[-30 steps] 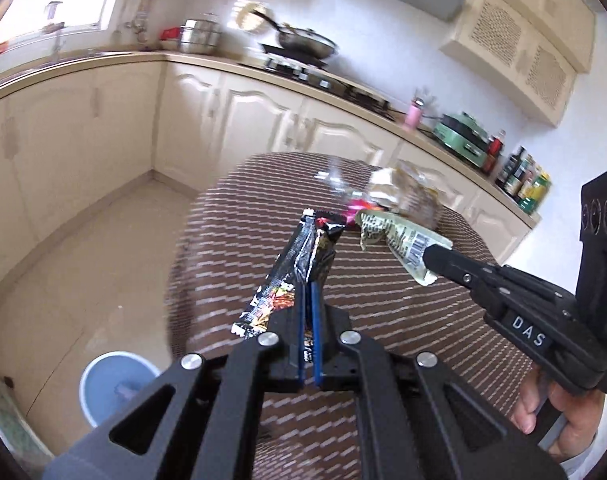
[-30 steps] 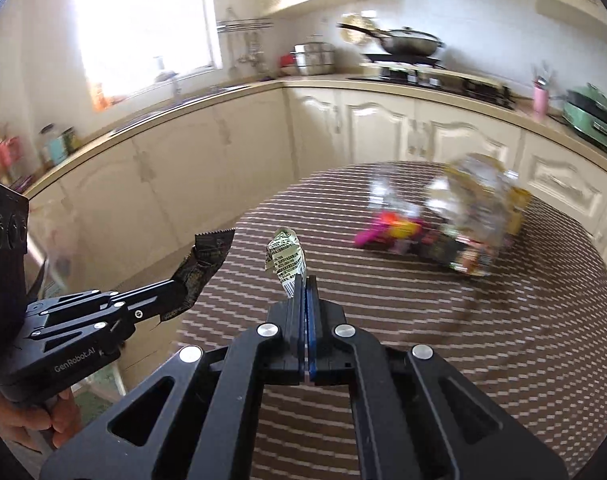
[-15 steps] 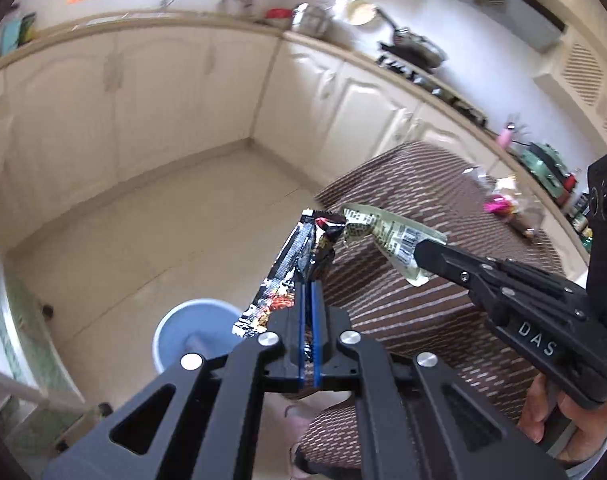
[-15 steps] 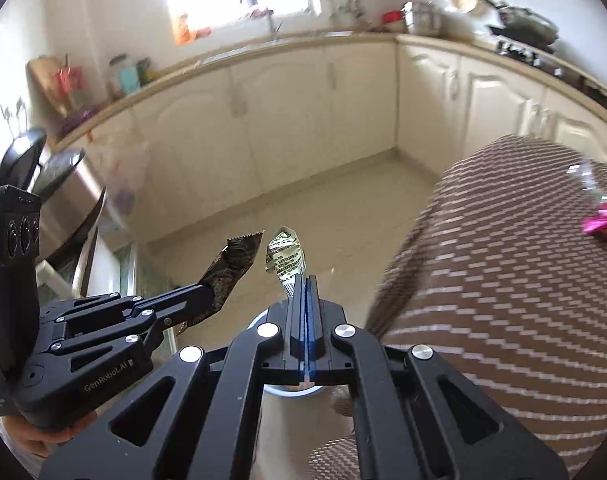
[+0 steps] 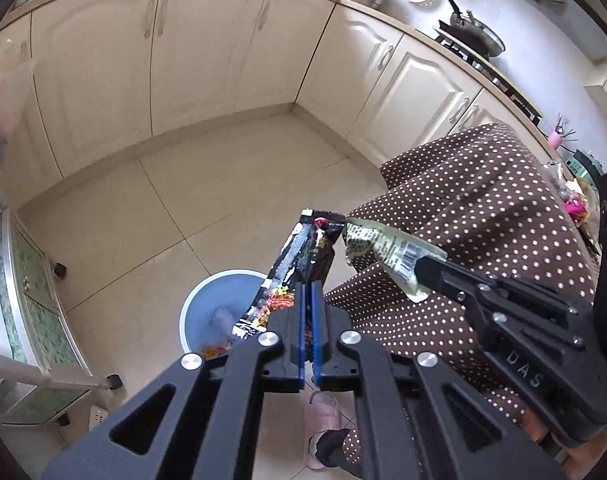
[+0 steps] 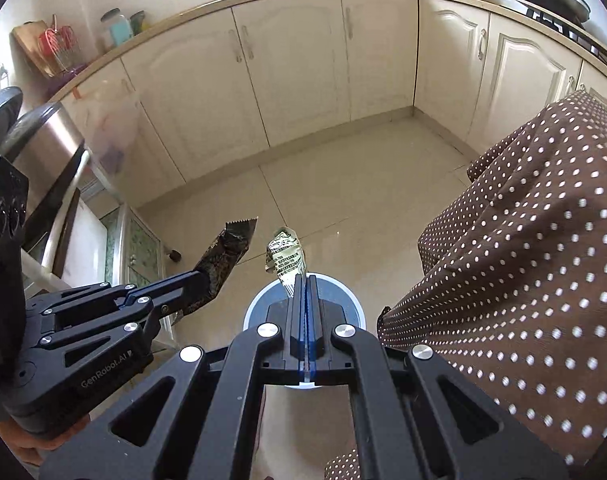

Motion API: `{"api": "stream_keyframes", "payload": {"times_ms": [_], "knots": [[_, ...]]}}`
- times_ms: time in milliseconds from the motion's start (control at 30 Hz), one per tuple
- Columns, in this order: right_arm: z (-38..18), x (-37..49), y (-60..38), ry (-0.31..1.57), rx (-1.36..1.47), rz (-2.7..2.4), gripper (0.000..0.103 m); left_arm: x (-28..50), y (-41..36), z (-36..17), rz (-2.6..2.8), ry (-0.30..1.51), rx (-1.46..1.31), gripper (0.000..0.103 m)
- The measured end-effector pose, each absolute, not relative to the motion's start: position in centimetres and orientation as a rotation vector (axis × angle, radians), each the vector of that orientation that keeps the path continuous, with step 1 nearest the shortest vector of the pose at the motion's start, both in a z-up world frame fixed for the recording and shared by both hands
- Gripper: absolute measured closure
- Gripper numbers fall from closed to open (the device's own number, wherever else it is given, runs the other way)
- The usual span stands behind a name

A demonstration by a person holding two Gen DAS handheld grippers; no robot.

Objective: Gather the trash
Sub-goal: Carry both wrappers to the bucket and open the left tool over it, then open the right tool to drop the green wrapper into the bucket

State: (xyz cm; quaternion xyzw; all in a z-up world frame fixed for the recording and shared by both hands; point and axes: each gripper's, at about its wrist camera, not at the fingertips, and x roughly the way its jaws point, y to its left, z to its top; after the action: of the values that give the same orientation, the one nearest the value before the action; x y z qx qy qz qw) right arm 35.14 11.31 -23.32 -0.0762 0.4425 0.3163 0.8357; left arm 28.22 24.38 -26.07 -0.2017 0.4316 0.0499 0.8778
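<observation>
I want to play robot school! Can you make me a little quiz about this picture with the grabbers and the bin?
1. True or false: both grippers are shut on wrappers.
2. Which gripper holds the black wrapper: A left gripper, B right gripper?
3. What stands on the floor below the pale green wrapper?

Key: 1 true. 2 A. 3 the blue bin.

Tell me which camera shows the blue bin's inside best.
Left wrist: the blue bin shows its open interior with trash at the bottom. In the right wrist view the right gripper covers most of it, leaving only rim.
</observation>
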Motion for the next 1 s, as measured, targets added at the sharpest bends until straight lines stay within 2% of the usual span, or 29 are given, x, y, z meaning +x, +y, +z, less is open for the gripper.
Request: {"api": "stream_keyframes", "payload": {"times_ms": [133, 167, 233, 1000], "knots": [[-24.0, 35.8, 11.3, 0.941, -0.156, 0.66, 0.103, 29.5, 24.8, -26.6, 0.139, 0.905, -0.419, 0.098], [-24.3, 35.9, 11.4, 0.945, -0.154, 0.66, 0.103, 29.7, 24.9, -26.7, 0.151, 0.91, -0.418, 0.095], [-24.5, 36.1, 11.4, 0.948, -0.157, 0.659, 0.103, 30.2, 25.2, -27.0, 0.173, 0.919, -0.412, 0.066], [-25.2, 35.8, 13.4, 0.957, -0.163, 0.674, 0.103, 27.6, 27.0, -26.7, 0.239, 0.903, -0.434, 0.065]]}}
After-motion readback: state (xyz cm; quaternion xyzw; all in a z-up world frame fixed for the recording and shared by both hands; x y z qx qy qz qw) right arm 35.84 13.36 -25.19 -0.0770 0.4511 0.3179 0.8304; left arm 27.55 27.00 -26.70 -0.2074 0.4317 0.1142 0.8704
